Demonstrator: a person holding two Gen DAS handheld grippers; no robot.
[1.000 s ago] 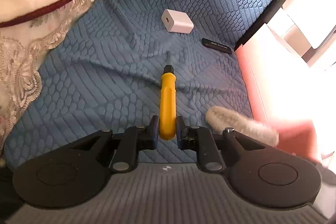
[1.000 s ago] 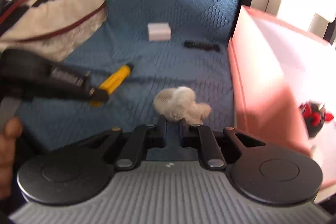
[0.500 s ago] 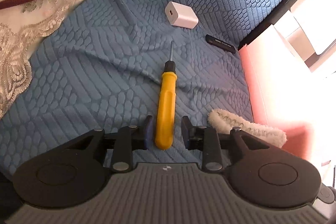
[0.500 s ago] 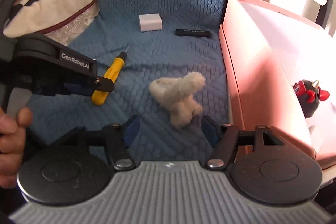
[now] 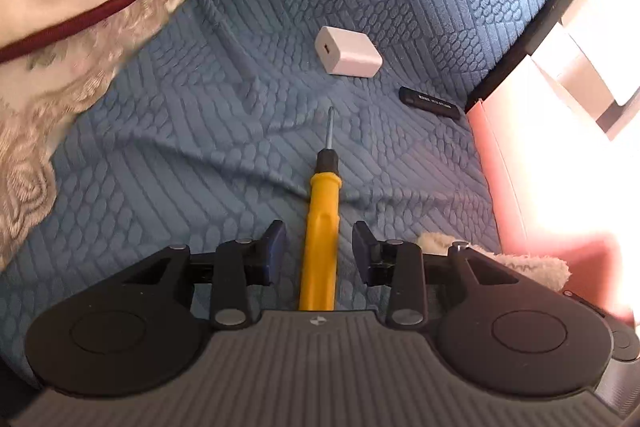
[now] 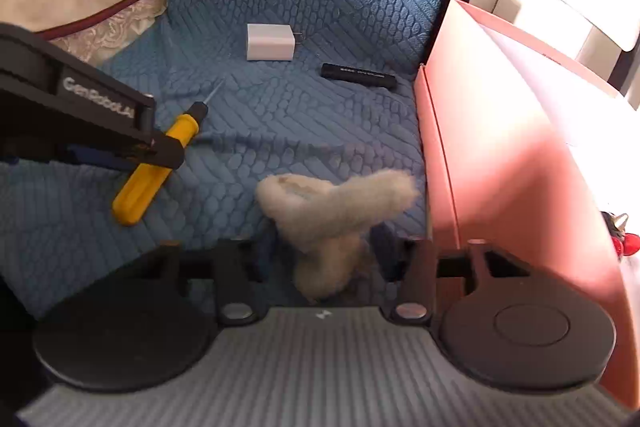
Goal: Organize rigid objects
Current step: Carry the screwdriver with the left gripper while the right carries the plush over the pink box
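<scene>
Both grippers have let go and opened up since a second ago, when the left one squeezed the screwdriver and the right one pinched the fluffy toy. Seen from the left wrist, the left gripper [image 5: 319, 253] has its jaws wide apart, and the yellow screwdriver [image 5: 320, 247] lies flat on the blue cover [image 5: 160, 167] between them, touching neither. Its metal tip points away toward the white charger [image 5: 347, 53]. A black stick [image 5: 430, 101] lies to the right of the charger, close to the dark edge of the seat. The pink box [image 5: 498, 163] stands at the right edge, its near wall just beside the fluffy toy [image 5: 520, 263]. Bright light hides what is inside the box in this view. A lacy blanket [image 5: 60, 67] covers the far left, and the blue cover is bare between it and the screwdriver. Seen from the right wrist, the right gripper [image 6: 326, 253] is blurry, but its jaws stand apart with the fluffy toy [image 6: 336, 211] lying loose between them. The pink box [image 6: 500, 155] rises close on the right, and a small red and black toy [image 6: 618, 231] sits inside it by the right edge of the view. The left gripper [image 6: 160, 151] reaches in from the left above the screwdriver [image 6: 148, 179]. The charger [image 6: 271, 41] and black stick [image 6: 359, 75] lie farther back, well apart from both grippers, with bare cover [image 6: 300, 131] in front of them.
</scene>
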